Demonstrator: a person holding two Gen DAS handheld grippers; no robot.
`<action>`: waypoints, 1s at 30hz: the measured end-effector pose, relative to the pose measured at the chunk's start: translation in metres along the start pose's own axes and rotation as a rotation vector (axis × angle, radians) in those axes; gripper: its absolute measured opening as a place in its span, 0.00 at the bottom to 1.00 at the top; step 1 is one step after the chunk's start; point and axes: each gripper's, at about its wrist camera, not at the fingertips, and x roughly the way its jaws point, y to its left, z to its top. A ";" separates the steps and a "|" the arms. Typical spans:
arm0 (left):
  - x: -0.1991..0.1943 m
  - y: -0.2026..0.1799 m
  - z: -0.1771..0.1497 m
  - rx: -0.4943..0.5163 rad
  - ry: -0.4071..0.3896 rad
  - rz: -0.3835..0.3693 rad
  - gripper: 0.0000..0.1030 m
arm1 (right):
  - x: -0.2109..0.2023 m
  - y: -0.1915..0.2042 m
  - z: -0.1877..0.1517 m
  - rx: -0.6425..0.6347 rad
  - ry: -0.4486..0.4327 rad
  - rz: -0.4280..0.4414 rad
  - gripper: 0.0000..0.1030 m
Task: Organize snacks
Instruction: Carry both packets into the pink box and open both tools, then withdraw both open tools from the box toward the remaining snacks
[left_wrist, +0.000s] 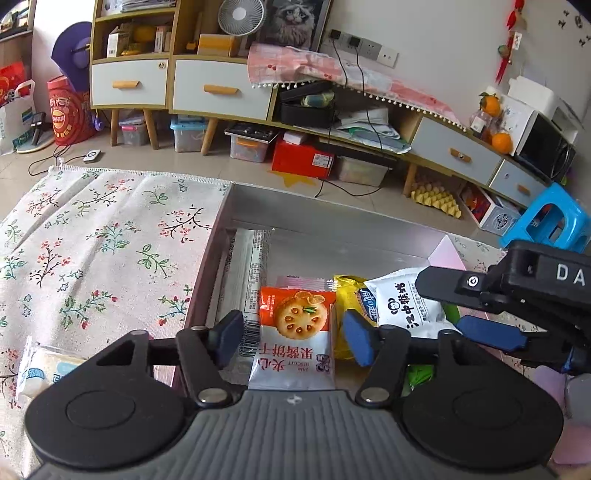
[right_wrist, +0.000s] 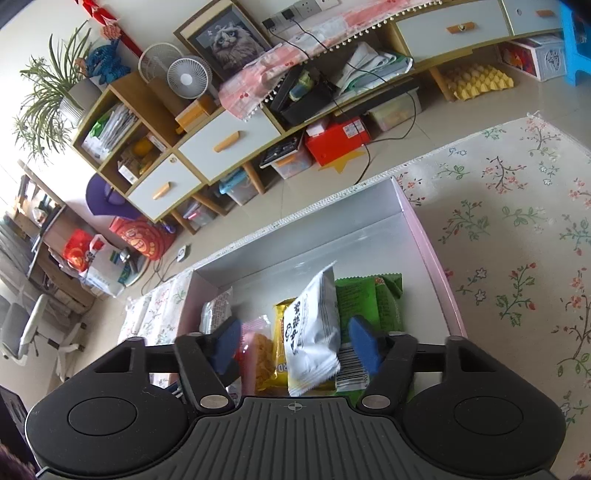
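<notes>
left hand-held gripper (left_wrist: 293, 341): spread around biscuit packet (left_wrist: 295, 332) | right hand-held gripper (right_wrist: 295, 345): spread around white packet (right_wrist: 314, 332) | lift clear of box (right_wrist: 424, 236) without snagging

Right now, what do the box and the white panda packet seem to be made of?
Box: probably coated cardboard, thin straight walls, pale sheen inside, pink outside. White panda packet: seemingly thin plastic film, glossy, creased, with a crimped serrated end.
</notes>
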 end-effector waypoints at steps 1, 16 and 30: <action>0.000 0.000 0.000 0.001 0.004 -0.001 0.61 | -0.001 0.000 0.000 0.003 0.001 0.000 0.75; -0.031 -0.001 -0.009 0.092 0.022 -0.023 0.94 | -0.039 0.019 -0.003 -0.064 0.002 -0.031 0.88; -0.057 0.017 -0.022 0.094 0.069 -0.011 1.00 | -0.080 0.033 -0.023 -0.207 0.013 -0.105 0.95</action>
